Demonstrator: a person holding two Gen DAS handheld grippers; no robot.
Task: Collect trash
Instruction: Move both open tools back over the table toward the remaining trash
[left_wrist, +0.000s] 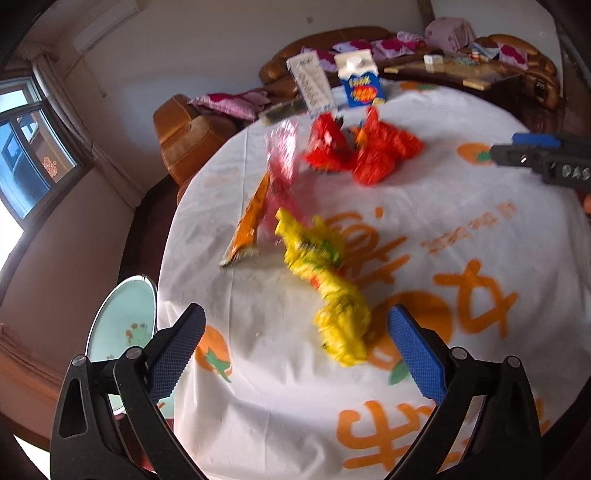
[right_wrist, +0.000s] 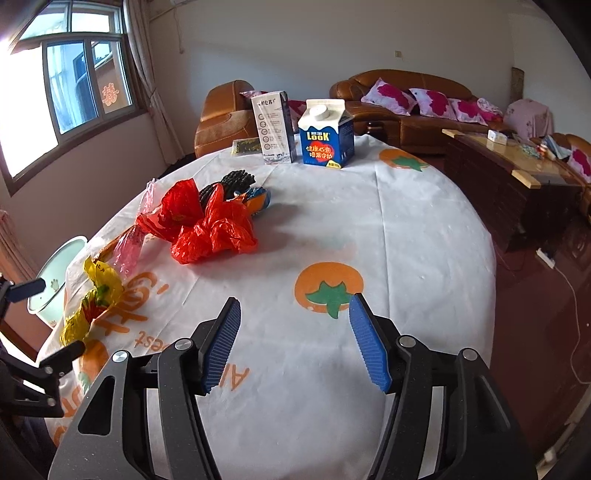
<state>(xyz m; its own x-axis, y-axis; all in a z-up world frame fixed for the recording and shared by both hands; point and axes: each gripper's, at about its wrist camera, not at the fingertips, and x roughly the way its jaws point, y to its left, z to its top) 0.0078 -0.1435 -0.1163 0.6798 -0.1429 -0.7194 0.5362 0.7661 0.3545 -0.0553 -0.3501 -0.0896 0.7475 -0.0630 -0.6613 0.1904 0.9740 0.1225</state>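
Left wrist: left hand-held gripper (left_wrist: 295, 343) agape around yellow bag (left_wrist: 332, 295); right hand-held gripper (right_wrist: 295, 339) agape, empty.

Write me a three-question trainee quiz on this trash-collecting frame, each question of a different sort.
1. True or false: the left gripper holds the yellow bag.
2. Which stands nearest the blue carton? A) white box B) red bag C) teal bin
3. Fill in: the teal bin stands off the table's ____ edge in the right wrist view.

Key: 1 false, its fingers stand open and empty; 2 A; 3 left.
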